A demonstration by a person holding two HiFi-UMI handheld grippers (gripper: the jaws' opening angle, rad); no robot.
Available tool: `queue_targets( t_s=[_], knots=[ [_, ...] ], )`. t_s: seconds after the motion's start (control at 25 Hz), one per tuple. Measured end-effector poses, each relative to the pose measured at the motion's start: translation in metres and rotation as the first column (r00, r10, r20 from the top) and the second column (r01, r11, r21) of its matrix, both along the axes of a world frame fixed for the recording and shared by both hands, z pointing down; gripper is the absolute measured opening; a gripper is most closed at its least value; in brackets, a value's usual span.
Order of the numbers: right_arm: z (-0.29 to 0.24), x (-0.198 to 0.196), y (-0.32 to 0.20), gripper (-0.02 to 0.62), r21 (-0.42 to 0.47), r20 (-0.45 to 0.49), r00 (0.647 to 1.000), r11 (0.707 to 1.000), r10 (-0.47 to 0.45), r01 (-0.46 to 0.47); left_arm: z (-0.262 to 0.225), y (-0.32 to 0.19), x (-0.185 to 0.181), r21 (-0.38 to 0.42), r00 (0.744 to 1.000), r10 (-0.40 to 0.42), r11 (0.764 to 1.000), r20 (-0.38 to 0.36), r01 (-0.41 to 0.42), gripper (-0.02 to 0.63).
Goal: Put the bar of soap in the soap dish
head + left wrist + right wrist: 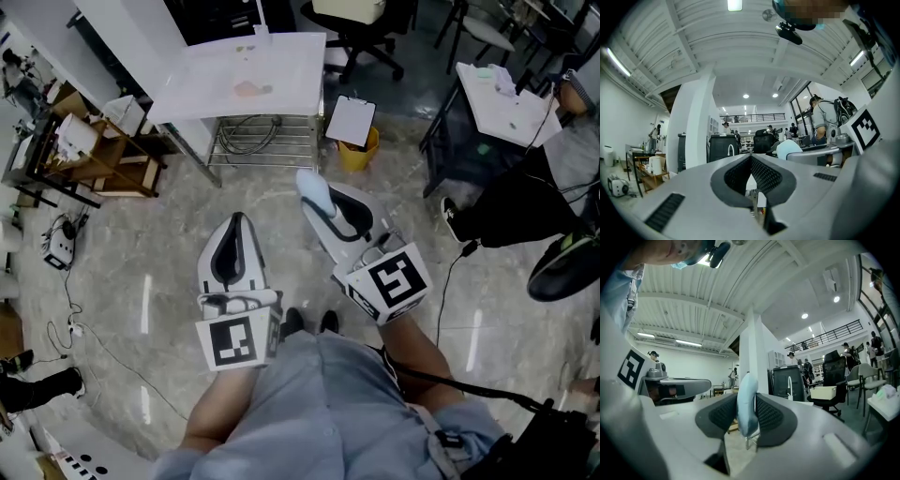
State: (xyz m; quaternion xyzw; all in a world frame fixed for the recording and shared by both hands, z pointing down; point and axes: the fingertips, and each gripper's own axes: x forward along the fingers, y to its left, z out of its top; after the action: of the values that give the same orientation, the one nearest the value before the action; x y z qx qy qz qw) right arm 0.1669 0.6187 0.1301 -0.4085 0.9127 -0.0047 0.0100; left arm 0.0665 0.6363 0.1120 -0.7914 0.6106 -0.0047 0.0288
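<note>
Jaws on my right side are clamped on the bar of soap (pixel 745 408), a pale blue slab standing on edge between them and showing past their tips. My right gripper (pixel 317 199) points level, out over the marbled floor (pixel 141 253) toward the white table (pixel 281 56). A small pinkish thing (pixel 248 89) lies on that table; whether it is the soap dish I cannot tell. My left gripper (pixel 236 220) is just beside the right, level too, its jaws closed together with nothing between them
</note>
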Motion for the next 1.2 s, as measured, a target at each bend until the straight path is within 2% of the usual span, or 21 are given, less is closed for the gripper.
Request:
queue_targets(
  t_s=[0.24, 0.48, 0.64, 0.88, 1.2],
  knots=[
    [-0.001, 0.003, -0.010, 0.117, -0.010, 0.013, 1.000, 1.000, -0.015, 0.015, 0.008, -0.011, 0.000, -0.013, 1.000, 0.007, 1.000, 0.007, -0.007, 0.006],
    [0.012, -0.005, -0.044, 0.116, -0.020, -0.007, 1.000, 1.000, -0.012, 0.012, 0.024, -0.049, -0.013, -0.020, 1.000, -0.001, 1.000, -0.011, 0.001, 0.006],
    [0.015, -0.021, -0.078, 0.116, -0.026, -0.024, 1.000, 1.000, -0.010, 0.010, 0.023, -0.092, -0.030, -0.008, 1.000, -0.004, 1.000, -0.027, 0.004, 0.006],
    [0.007, -0.056, -0.139, 0.115, -0.027, -0.036, 0.999, 1.000, 0.006, -0.007, 0.011, -0.156, -0.060, 0.005, 0.999, 0.034, 0.999, -0.041, -0.034, 0.006],
    [-0.001, -0.100, -0.203, 0.116, -0.006, -0.056, 0.998, 1.000, 0.018, -0.019, -0.001, -0.222, -0.105, 0.044, 0.997, 0.040, 0.998, -0.073, -0.037, 0.006]
  ],
)
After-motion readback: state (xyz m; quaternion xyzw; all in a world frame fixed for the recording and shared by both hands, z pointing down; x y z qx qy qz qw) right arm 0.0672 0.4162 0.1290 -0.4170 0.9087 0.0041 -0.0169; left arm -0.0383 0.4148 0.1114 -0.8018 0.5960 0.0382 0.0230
